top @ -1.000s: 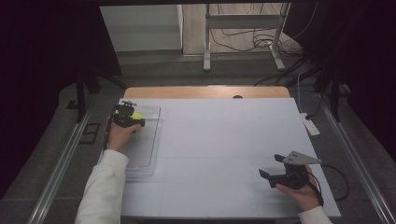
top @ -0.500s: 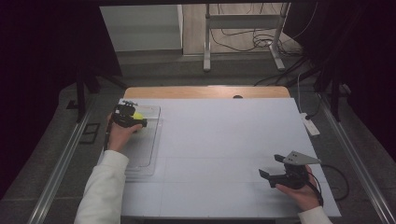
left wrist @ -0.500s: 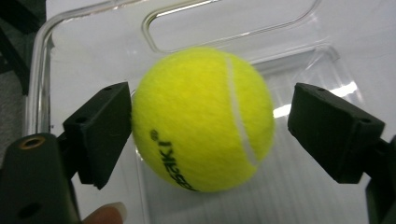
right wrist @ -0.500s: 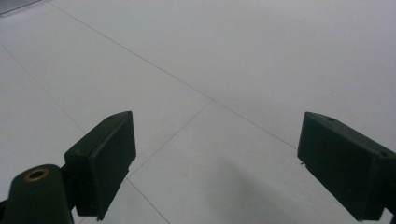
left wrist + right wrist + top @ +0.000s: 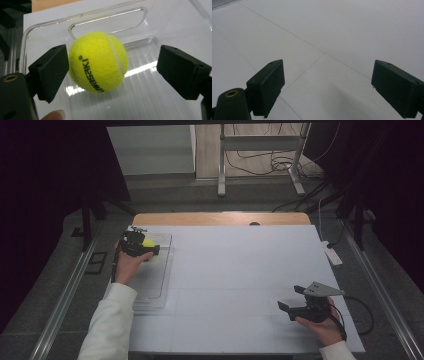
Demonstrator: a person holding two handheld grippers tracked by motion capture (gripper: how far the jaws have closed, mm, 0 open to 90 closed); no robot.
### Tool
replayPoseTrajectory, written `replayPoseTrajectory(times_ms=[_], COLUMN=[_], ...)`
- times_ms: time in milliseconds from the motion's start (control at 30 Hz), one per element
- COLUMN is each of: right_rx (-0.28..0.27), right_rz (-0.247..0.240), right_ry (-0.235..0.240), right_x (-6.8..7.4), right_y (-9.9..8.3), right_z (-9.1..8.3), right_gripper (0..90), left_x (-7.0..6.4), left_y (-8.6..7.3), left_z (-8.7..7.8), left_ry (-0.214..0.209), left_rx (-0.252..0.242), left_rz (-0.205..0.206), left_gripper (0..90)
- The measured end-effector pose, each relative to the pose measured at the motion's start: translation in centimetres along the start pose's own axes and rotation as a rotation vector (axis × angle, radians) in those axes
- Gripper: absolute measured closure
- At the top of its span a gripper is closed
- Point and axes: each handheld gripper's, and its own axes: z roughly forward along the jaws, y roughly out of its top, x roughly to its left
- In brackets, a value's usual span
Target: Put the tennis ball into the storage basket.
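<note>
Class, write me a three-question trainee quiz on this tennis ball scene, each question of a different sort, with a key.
1. True or false: the left gripper is shut on the ball.
2. The ball lies on: A) a clear tray B) a wooden bowl C) a metal rack.
3. Fill in: the jaws of the right gripper stand ____ over the bare white table.

Key: 1 false, since there is a gap beside the ball on one side, though the other jaw sits at its edge. 2 A. 3 open.
</note>
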Motion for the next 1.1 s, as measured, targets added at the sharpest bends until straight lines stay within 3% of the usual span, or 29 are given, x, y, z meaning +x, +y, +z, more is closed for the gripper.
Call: replayPoseTrajectory(times_ms=[333, 700, 1100], right_rx=[-0.007, -0.007, -0.006], right_rz=[0.015, 0.009, 0.003], right_ry=[0.008, 0.008, 0.0], right_x=[-0.3, -0.3, 0.0], right_y=[-0.2, -0.1, 0.0], right_z=[-0.1, 0.0, -0.1], right_gripper=[11.8, 11.8, 11.9], left_x=[-0.6, -1.8, -2.7], left_y=[-0.5, -1.3, -3.2], left_z=[-2.0, -4.5, -6.5], left_ry=[-0.121, -0.181, -0.289], left_rx=[-0.084, -0.153, -0.212], left_rz=[-0.009, 0.021, 0.043], left_gripper=[12.0, 12.6, 12.6])
